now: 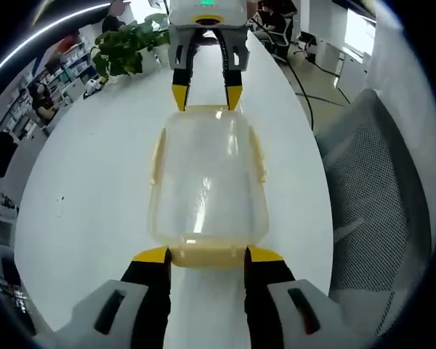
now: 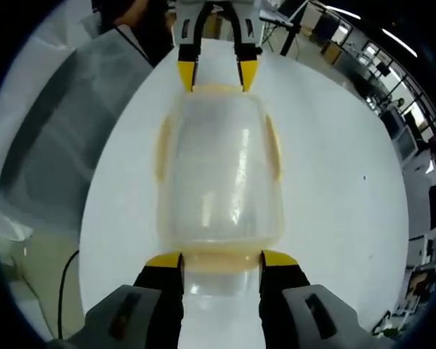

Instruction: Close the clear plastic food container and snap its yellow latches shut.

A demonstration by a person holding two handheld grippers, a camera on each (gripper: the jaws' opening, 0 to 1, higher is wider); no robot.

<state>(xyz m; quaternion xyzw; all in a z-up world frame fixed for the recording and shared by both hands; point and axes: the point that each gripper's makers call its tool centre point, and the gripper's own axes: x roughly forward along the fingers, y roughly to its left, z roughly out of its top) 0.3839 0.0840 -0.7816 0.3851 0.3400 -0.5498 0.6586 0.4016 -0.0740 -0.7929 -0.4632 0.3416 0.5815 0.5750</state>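
The clear plastic food container (image 1: 207, 185) lies in the middle of the white worktop (image 1: 87, 182) with its lid already down, and the two grippers face each other across it, one at each short end. The left gripper (image 1: 206, 256) has its jaws spread, yellow tips just at the near end latch (image 1: 207, 254); the right gripper (image 2: 221, 260) stands likewise, jaws spread at the opposite end latch (image 2: 221, 262). By my reading, the step in hand is snapping the end latches; the next move calls for pressing each flap down against the wall until it clicks, with the long-side latches (image 1: 158, 156) to follow. The left gripper view shows a potted plant (image 1: 127, 47) and a mesh chair (image 1: 381, 196); the right gripper view shows a plastic-draped chair (image 2: 54, 145)
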